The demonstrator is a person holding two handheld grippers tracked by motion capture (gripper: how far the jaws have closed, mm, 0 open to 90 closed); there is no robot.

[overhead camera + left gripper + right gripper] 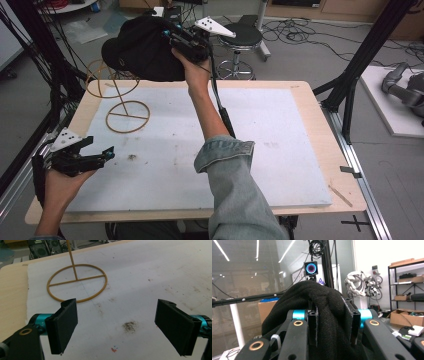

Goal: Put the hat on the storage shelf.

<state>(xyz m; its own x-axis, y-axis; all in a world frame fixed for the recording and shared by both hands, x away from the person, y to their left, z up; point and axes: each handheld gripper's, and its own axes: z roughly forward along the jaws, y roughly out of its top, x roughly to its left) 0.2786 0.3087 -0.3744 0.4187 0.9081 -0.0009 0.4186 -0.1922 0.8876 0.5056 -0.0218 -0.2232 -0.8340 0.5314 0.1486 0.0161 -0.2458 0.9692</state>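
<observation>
— Black fabric, that's the cap: where is it, and which way does it lie?

— Held up in the air over the far left part of the table, above the top of the wire stand. In the high view its long axis runs roughly left to right, with the brim end pointing left and the crown bunched toward the right gripper.

— How is that gripper holding it?

— Its jaws are pinched together on a fold of the cloth. In the right gripper view the cap is squeezed between them, the fabric humping up over the right gripper.

— And the stand?

— Thin tan wire. A round base ring with a crossbar lies flat on the white mat, and a slim stem rises to an upper loop just under the cap. In the left gripper view the wire stand sits ahead of the jaws.

— The other hand?

— The left gripper is low at the near left edge, well apart from the stand, jaws spread wide with nothing between them. The left gripper view shows stained mat in the gap.

— Beyond the table?

— A round black stool and loose cables on the floor.
</observation>
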